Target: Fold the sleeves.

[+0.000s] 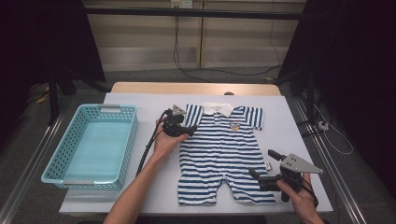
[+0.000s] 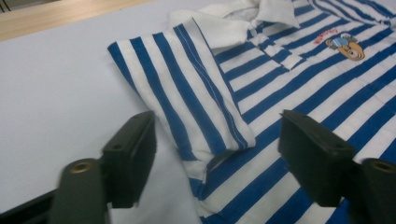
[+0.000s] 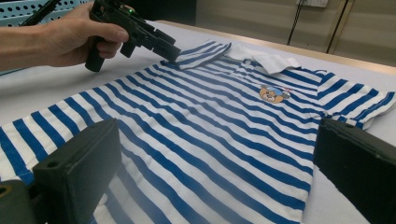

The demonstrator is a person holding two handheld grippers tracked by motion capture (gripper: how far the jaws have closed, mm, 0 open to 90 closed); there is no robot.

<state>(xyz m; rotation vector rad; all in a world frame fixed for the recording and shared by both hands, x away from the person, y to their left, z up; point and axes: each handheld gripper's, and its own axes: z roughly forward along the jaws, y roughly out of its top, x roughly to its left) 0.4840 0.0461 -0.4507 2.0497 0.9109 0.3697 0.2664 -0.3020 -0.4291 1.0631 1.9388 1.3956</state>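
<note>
Striped baby romper (image 1: 224,154) spread flat on a white-covered desk (image 1: 285,121), collar toward the far edge, leg openings toward the near edge, long axis running straight away from the person. Left claw (image 1: 183,125) held at the garment's left sleeve (image 1: 192,114), which lies folded in over the chest; seen in the left gripper view with jaws standing apart, sleeve (image 2: 187,102) just ahead and between them, pads pressing on nothing, so open and empty. Right claw (image 1: 257,174) resting beside the hem at the near right corner of the romper, jaws likewise wide apart in the right gripper view with striped cloth (image 3: 201,135) stretching away in front, nothing gripped. Right sleeve (image 1: 254,116) still spread outward, well apart from both claws, though on the right hand's side; likely the next part needing a fold. Bear badge (image 1: 233,125) on the chest, just below the white collar (image 1: 218,108). Turquoise perforated basket (image 1: 123,154) at the left of the desk, beside the left forearm, empty inside, apart from the garment.
</note>
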